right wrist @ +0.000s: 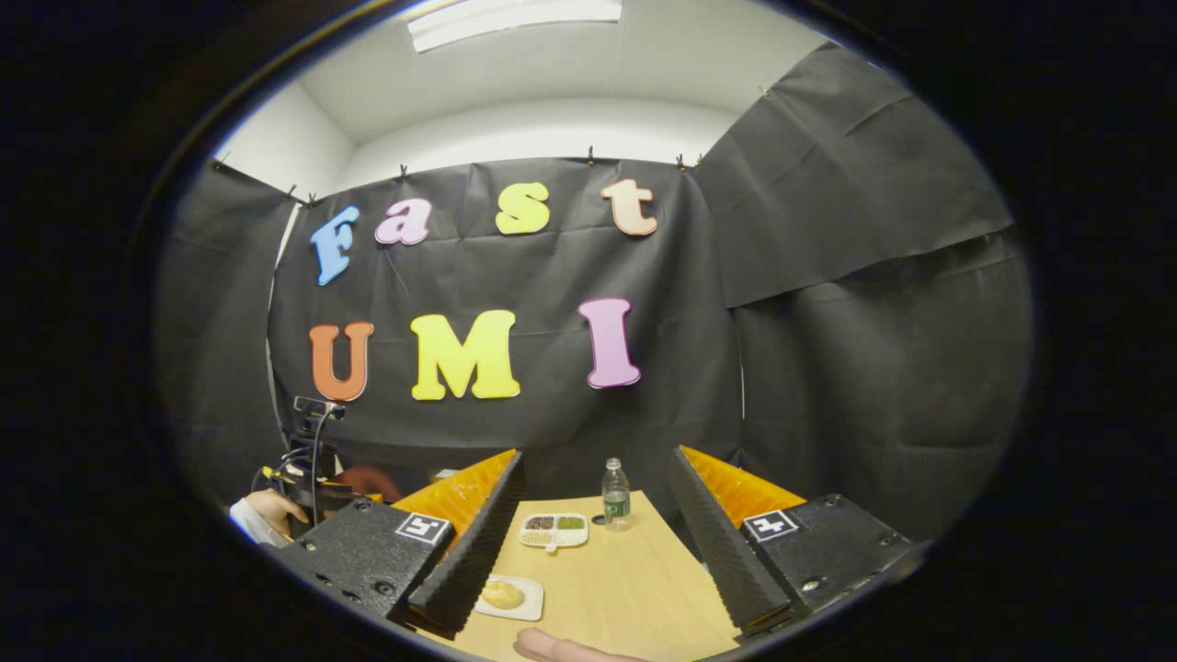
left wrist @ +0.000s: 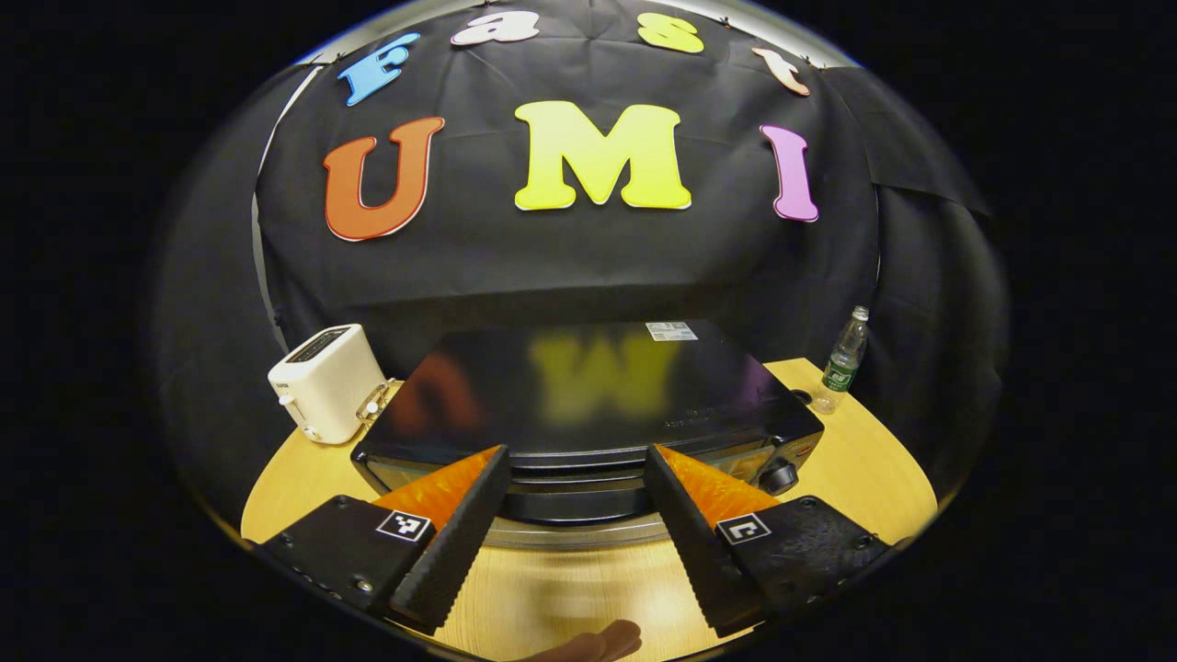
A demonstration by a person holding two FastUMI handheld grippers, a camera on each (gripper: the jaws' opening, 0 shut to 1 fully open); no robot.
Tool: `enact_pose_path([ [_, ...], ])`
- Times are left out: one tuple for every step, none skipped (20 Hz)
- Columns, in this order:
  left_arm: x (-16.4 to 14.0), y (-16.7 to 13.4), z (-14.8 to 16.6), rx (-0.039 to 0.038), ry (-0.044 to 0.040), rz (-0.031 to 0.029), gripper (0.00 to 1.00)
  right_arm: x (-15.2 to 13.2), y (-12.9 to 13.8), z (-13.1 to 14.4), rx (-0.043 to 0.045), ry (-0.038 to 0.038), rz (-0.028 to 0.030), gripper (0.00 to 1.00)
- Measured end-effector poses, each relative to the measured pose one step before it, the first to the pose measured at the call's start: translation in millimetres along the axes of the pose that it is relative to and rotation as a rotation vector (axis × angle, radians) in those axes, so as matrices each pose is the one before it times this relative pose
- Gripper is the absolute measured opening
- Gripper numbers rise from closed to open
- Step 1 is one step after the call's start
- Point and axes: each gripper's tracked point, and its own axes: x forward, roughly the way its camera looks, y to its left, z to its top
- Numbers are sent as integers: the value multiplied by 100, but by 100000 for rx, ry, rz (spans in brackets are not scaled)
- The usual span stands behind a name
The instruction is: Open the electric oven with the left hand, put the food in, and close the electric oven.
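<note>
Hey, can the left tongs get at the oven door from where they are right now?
Probably yes: the left tongs are open and face the oven squarely, with only bare table in between.

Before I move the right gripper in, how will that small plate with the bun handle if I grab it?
The plate looks shallow, thin-rimmed and probably light, so it may skid on the smooth table. The bun sits loose on it and could roll off if tilted.

Walls: black cloth (right wrist: pixel 828 276) surrounds you.
Light: ceiling lamp (right wrist: pixel 515 23) at twelve o'clock.
Worktop (right wrist: pixel 625 570): pale wood at six.
</note>
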Motion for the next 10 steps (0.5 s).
enact_pose_path([
  [-372,-24,-217,-81,-91,737,97,-20,73,-86,287,287,90,95],
  [-446,-68,-532,-2003,977,36,97,-103,206,-188,330,277,484,95],
  [-232,-131,-181,-1036,-442,-31,97,-65,124,-98,168,292,364,95],
  [-356,33,-433,353,-411,-170,98,10,49,-74,98,-14,193,95],
  [-532,94,-192,446,-864,-61,97,-43,70,40,-87,-8,60,95],
  [-457,-40,-320,75,-261,-67,97,-25,168,-153,-91,-28,210,95],
  [-477,-115,-441,-408,-605,32,97,-51,186,-40,29,52,249,95],
  [-468,-39,-476,191,100,43,98,-118,141,-105,32,145,284,95],
  [-551,-67,-481,268,-519,167,97,0,154,-9,-14,-15,300,95],
  [-537,-62,-486,648,-202,168,97,-40,161,-116,-108,-67,225,95],
])
